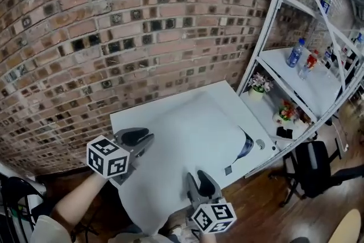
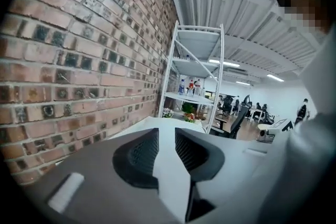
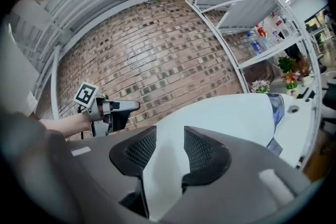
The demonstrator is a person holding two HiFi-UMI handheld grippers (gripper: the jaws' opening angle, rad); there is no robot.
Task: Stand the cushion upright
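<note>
cushion (image 1: 187, 134): lying flat on white table (image 1: 236, 101), beside brick wall (image 1: 114, 37)
left gripper (image 1: 140, 138): pointing at cushion's left edge, jaws standing slightly apart, gripping nothing
right gripper (image 1: 200, 182): sitting at cushion's near edge, jaws standing apart, empty
head view alone: showing both grippers together
right gripper view: catching left gripper side-on
</note>
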